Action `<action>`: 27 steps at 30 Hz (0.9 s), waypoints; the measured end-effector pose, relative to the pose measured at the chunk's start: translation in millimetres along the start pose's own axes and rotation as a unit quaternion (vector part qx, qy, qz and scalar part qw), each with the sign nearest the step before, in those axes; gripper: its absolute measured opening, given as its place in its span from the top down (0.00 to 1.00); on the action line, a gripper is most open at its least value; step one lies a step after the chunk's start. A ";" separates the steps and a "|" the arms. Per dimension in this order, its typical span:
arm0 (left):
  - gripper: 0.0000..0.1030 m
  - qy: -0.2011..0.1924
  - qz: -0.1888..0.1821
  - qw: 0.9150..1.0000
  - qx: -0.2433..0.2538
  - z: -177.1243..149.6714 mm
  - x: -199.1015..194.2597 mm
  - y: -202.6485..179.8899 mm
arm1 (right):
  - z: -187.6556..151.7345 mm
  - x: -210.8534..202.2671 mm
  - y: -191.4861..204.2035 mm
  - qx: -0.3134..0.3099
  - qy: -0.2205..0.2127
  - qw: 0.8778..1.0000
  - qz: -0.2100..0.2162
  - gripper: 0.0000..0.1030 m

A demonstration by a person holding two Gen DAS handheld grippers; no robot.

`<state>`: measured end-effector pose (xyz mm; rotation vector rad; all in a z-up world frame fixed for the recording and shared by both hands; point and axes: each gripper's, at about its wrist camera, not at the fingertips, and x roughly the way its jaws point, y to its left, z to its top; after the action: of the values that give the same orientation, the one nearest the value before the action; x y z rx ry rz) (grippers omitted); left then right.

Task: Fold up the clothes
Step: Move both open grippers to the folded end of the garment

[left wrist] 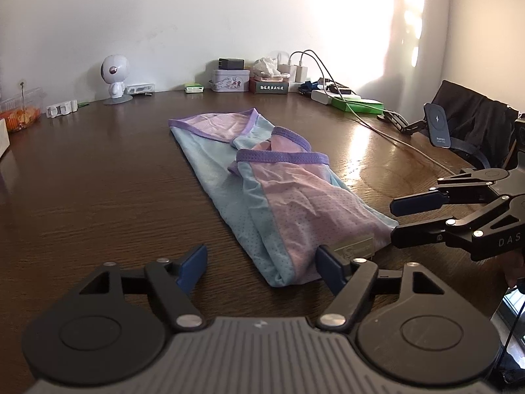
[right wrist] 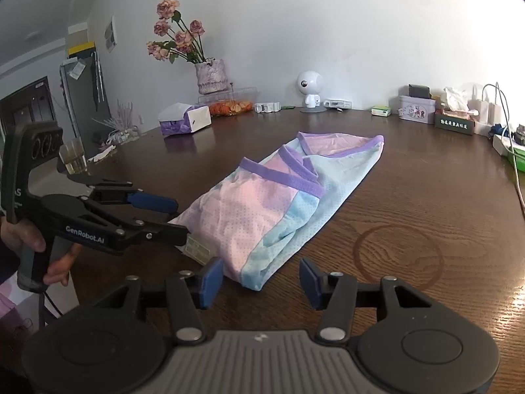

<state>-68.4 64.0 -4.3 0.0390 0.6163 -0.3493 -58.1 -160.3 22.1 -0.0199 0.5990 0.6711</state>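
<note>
A folded mesh garment (left wrist: pixel 288 203) (right wrist: pixel 262 210), pink and light blue with purple trim, lies lengthwise on the dark wooden table (left wrist: pixel 98 180) (right wrist: pixel 426 197). A pale label sits at its near corner. My left gripper (left wrist: pixel 261 269) (right wrist: pixel 180 218) is open, with the garment's near end between its blue pads (left wrist: pixel 193 269), which do not press on it. My right gripper (right wrist: pixel 261 282) (left wrist: pixel 395 223) is open too. It straddles the same near end from the other side, close to the label corner. Neither holds cloth. A hand grips the left handle in the right wrist view.
Along the back wall stand a white robot figure (left wrist: pixel 115 78), tins (left wrist: pixel 229 78), a tissue box (right wrist: pixel 187 120), a flower vase (right wrist: pixel 211 75), chargers with trailing cables (left wrist: pixel 328 75) and a green box (left wrist: pixel 357 103). A phone holder (left wrist: pixel 438 124) and dark chair are at the right edge.
</note>
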 end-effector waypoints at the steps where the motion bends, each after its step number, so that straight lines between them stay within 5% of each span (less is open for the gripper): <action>1: 0.25 0.000 -0.001 1.000 0.000 0.1 0.2 0.4 | 0.1 -0.1 -0.8 0.002 -0.001 1.000 0.000 0.50; 27: 0.20 0.002 -0.001 1.000 0.002 0.1 1.6 0.0 | -0.6 -2.1 -4.8 0.016 -0.012 1.000 -0.001 0.43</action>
<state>-67.1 63.5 -5.1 0.0437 0.6199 -0.3532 -56.9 -165.5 21.9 0.0180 0.5866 0.6578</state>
